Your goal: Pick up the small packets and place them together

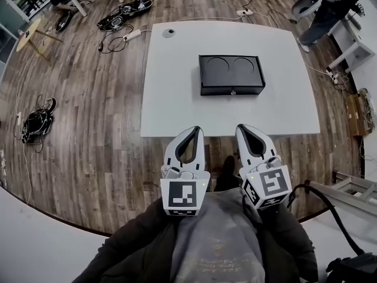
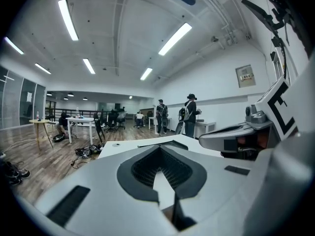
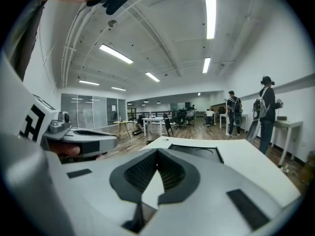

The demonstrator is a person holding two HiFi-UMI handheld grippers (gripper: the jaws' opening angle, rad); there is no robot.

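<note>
No small packets show in any view. A black box with two round recesses in its top lies in the middle of the white table. Both grippers hang side by side before the table's near edge, above the wooden floor and short of the box. My left gripper has its jaws closed tip to tip with nothing between them. My right gripper is shut and empty too. In the right gripper view the box lies ahead of the closed jaws on the table. The left gripper view shows only a dark edge of the box.
A small round disc sits at the table's far left corner. Cables and gear lie on the floor beyond it, more gear at the left. A round wooden table stands far left. People stand by benches at the right.
</note>
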